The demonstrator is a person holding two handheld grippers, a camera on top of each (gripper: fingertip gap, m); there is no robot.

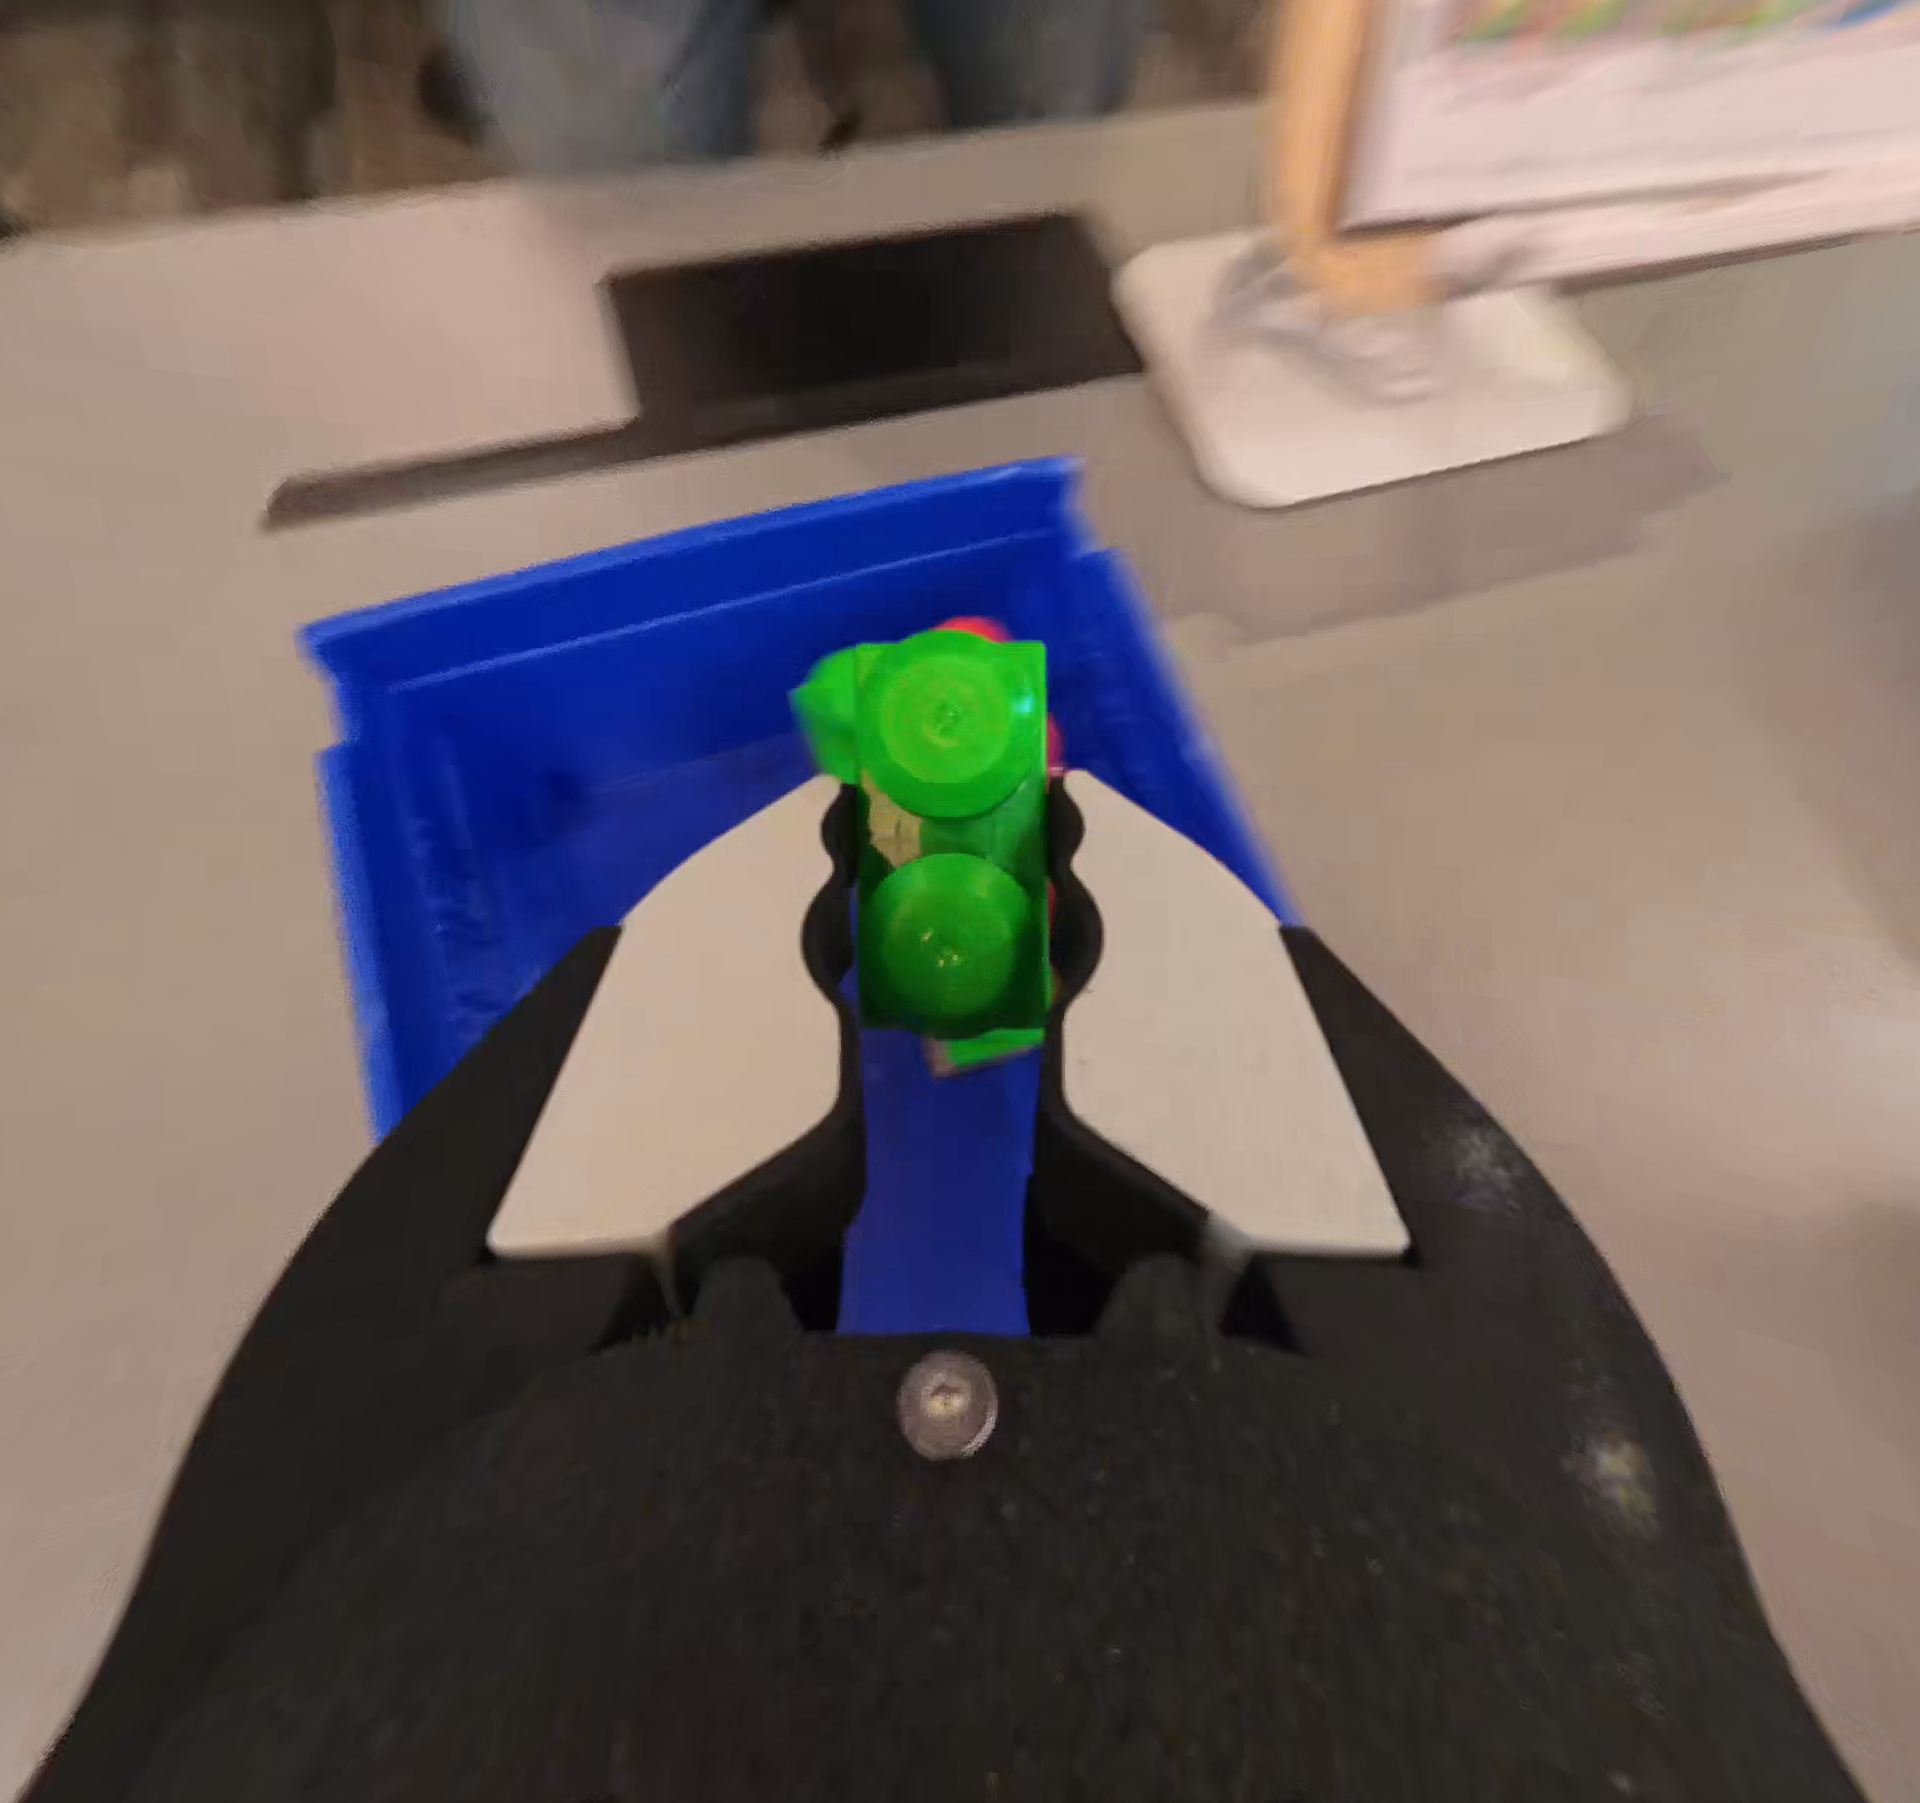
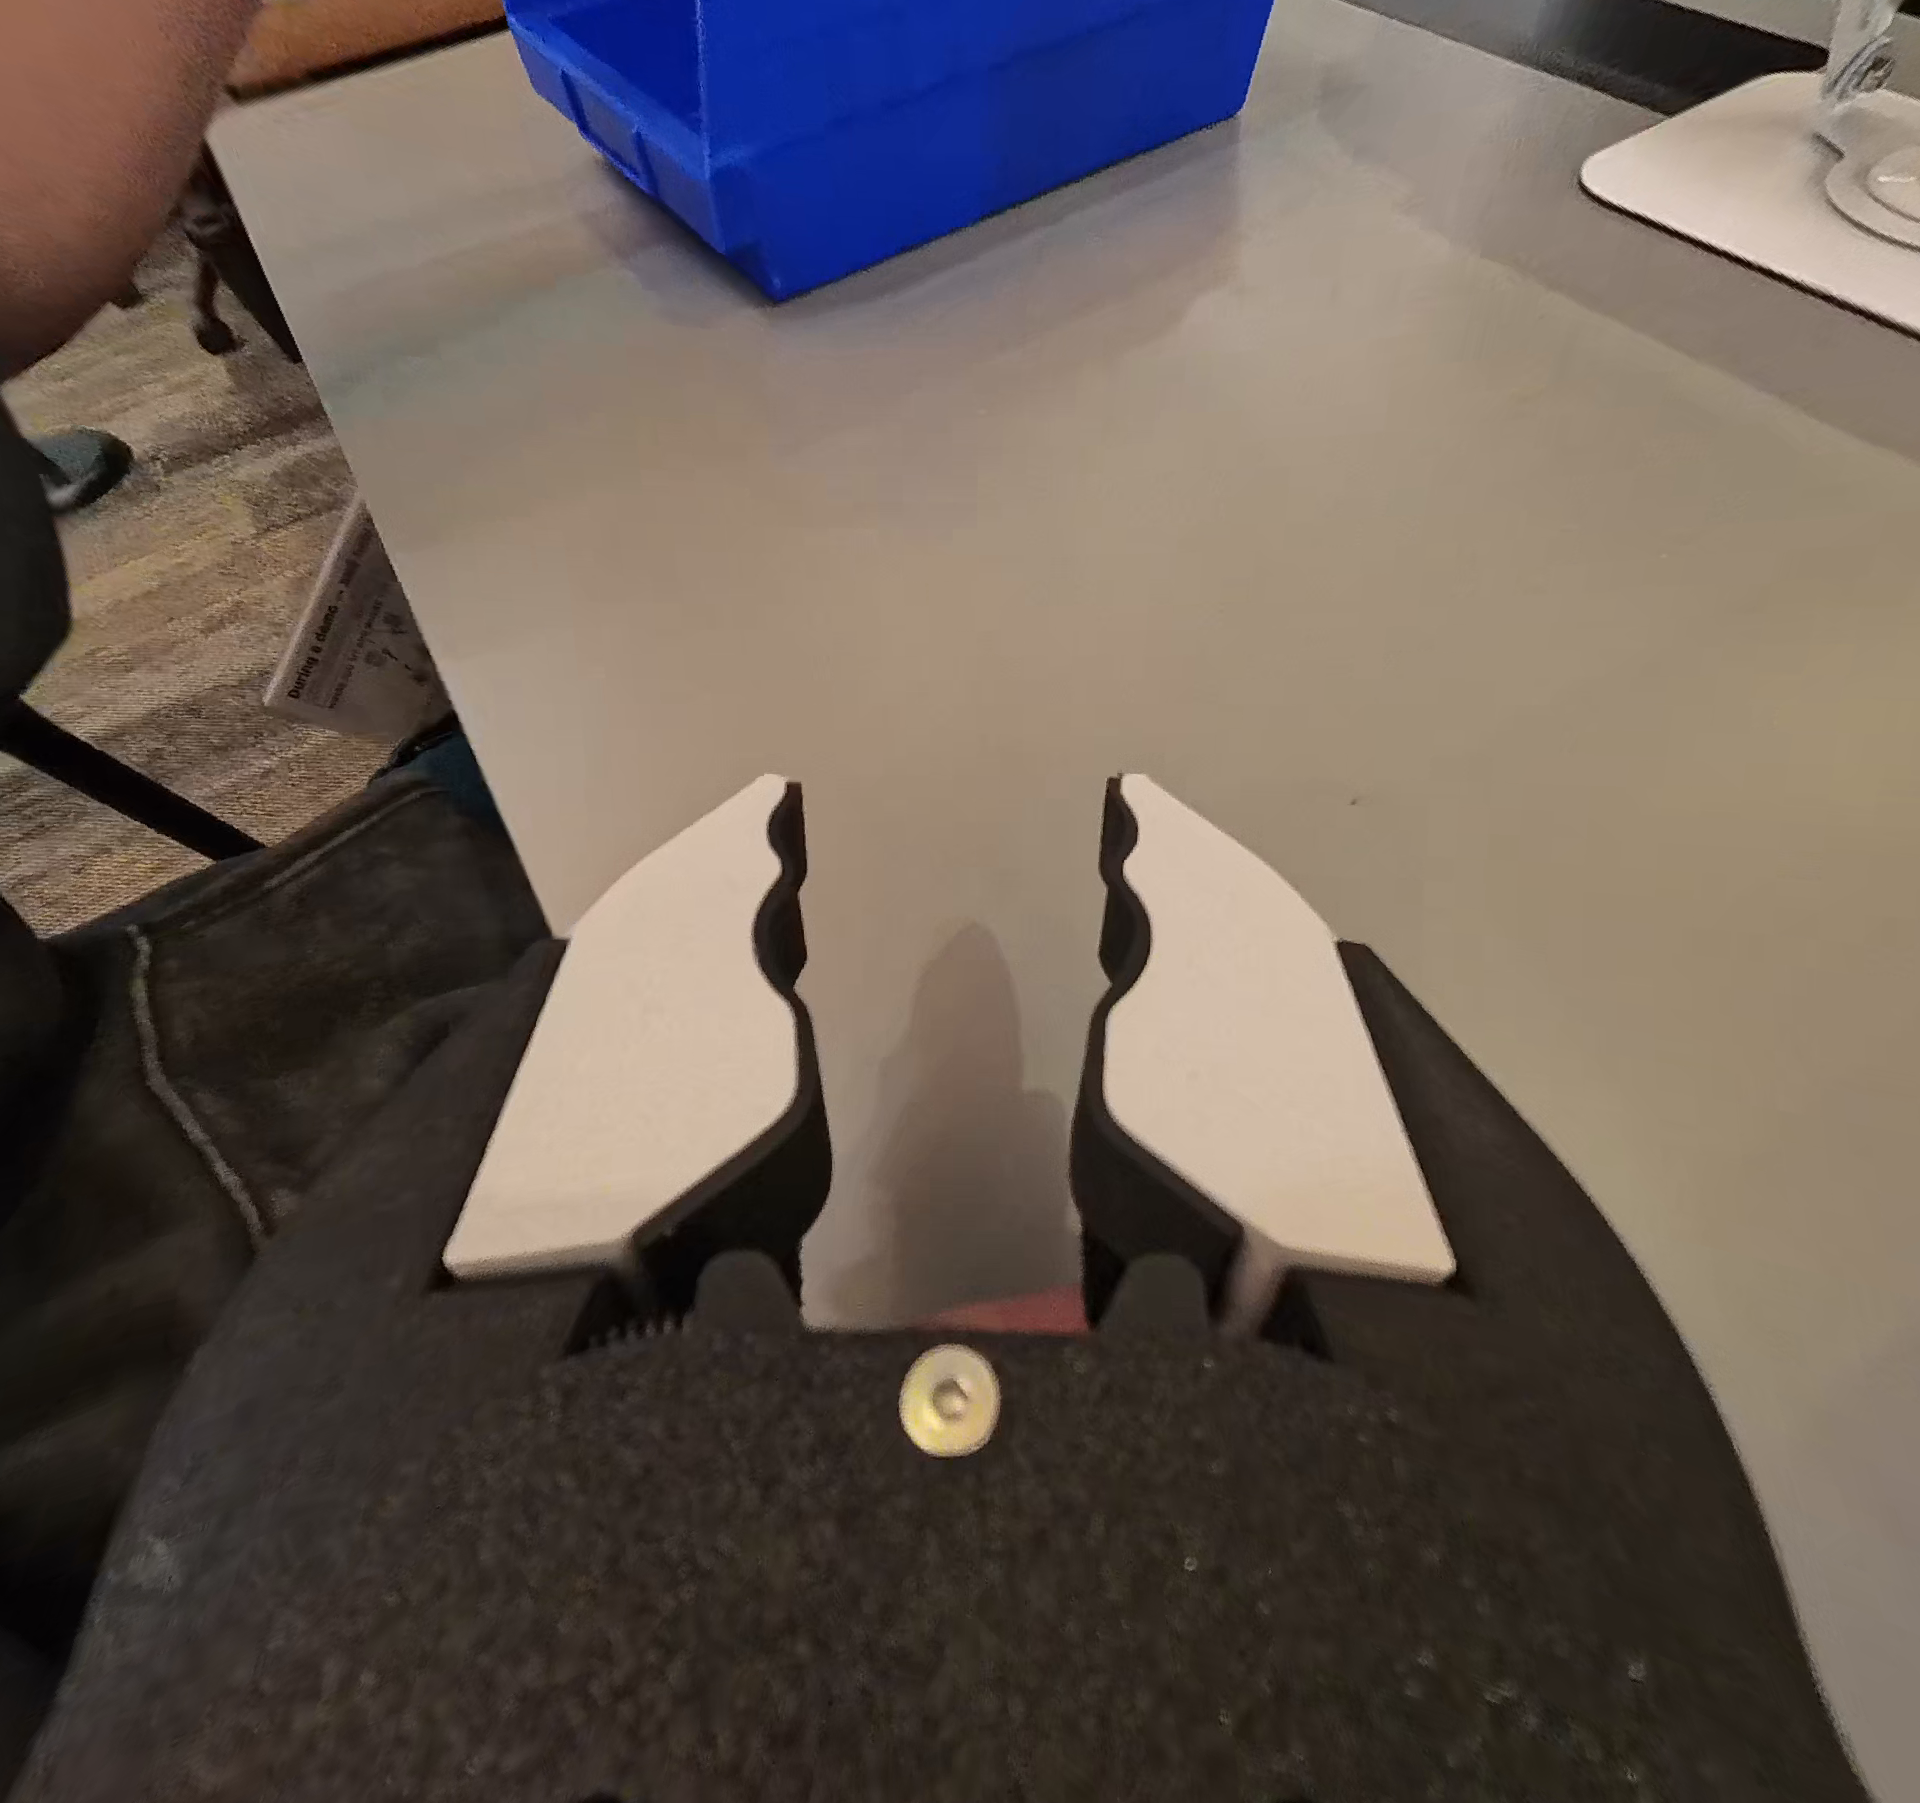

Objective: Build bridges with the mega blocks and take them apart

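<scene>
Smooth grey table point(image 2: 1247, 558), blue plastic bin point(image 2: 894, 91) ahead of both grippers.
Left gripper point(image 1: 948, 818) hangs over the bin, clamped on a glossy green two-stud block point(image 1: 945, 849); right gripper point(image 2: 951, 818) sits low, jaws apart, empty.
</scene>
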